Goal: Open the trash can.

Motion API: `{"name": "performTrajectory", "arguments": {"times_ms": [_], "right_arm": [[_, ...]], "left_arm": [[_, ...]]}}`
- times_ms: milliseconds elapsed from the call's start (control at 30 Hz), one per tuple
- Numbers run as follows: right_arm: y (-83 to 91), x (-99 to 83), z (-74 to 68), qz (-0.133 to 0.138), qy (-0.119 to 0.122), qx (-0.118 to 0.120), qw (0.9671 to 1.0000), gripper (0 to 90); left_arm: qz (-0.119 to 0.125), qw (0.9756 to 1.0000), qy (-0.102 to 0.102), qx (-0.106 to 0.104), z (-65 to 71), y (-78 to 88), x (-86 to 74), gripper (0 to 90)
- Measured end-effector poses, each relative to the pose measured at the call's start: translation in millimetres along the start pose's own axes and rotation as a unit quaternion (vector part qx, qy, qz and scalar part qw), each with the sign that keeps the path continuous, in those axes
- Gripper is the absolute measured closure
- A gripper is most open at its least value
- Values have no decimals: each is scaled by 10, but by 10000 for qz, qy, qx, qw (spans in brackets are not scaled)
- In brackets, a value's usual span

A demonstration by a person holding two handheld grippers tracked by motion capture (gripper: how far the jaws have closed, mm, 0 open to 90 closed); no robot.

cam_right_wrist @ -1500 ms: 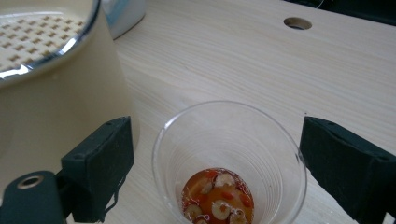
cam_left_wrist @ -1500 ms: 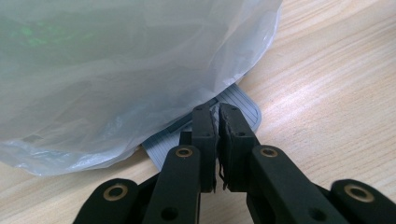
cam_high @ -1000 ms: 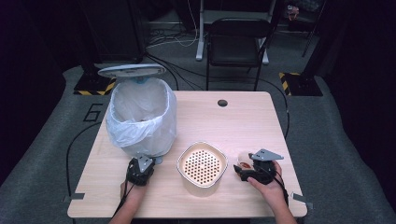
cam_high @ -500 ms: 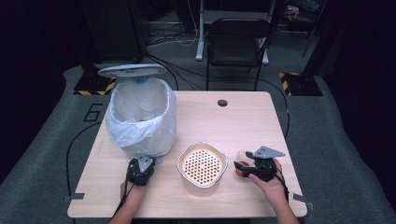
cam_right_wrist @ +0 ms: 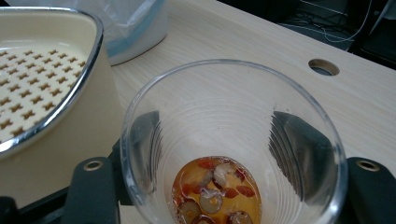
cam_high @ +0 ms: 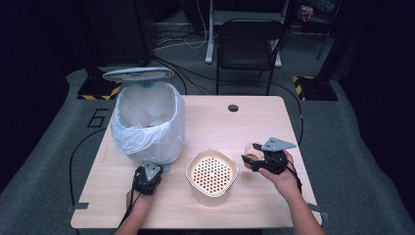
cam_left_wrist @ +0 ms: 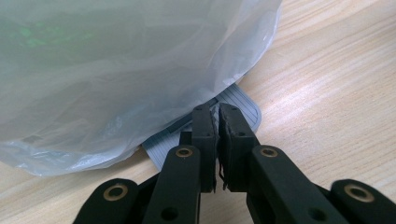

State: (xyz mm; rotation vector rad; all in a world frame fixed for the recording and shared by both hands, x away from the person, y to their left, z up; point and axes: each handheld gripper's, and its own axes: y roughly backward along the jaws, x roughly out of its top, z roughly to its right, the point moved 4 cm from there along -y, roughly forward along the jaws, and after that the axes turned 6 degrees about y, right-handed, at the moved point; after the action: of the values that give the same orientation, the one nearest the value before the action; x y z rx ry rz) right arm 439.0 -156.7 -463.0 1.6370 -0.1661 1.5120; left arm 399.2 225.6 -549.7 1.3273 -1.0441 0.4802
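Sitting near the middle of the pale wooden surface [cam_high: 254, 122], the cream square strainer bowl with a perforated insert and chrome rim [cam_high: 212, 172] serves as the landmark. Just to its right, the right gripper [cam_high: 252, 161] holds a clear plastic cup [cam_right_wrist: 233, 144], its jaws pinching the cup's wall from both sides; in the right gripper view the cup stands beside the bowl's rim, with a little amber liquid and red and pale fruit slices [cam_right_wrist: 217, 193] at its bottom. To the bowl's left and slightly behind it stands a white bin lined with a translucent plastic bag [cam_high: 148, 125], its round grey lid [cam_high: 138, 74] raised behind. Left of the bowl, at the bin's base, the left gripper [cam_high: 148, 175] rests low on the surface with its jaws pressed together, holding nothing, their tips at a ribbed grey pedal [cam_left_wrist: 238, 105] that juts from under the bag. Far behind the bowl, a round cable hole [cam_high: 233, 107] pierces the surface, and a black chair [cam_high: 250, 46] stands on the floor beyond.
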Motion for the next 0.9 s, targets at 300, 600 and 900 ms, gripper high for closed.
{"name": "performTrajectory", "arguments": {"times_ms": [300, 600, 900], "right_arm": [[-160, 319, 86, 43, 350, 214, 9991, 336], [-333, 543, 104, 336, 341, 347, 9982, 334], [-453, 768, -1, 450, 631, 540, 9955, 334]], "left_arm": [[8, 10000, -10, 6, -2, 0, 1, 853], [-10, 10000, -39, 4, -11, 3, 3, 853], [12, 10000, -23, 14, -11, 0, 5, 853]]}}
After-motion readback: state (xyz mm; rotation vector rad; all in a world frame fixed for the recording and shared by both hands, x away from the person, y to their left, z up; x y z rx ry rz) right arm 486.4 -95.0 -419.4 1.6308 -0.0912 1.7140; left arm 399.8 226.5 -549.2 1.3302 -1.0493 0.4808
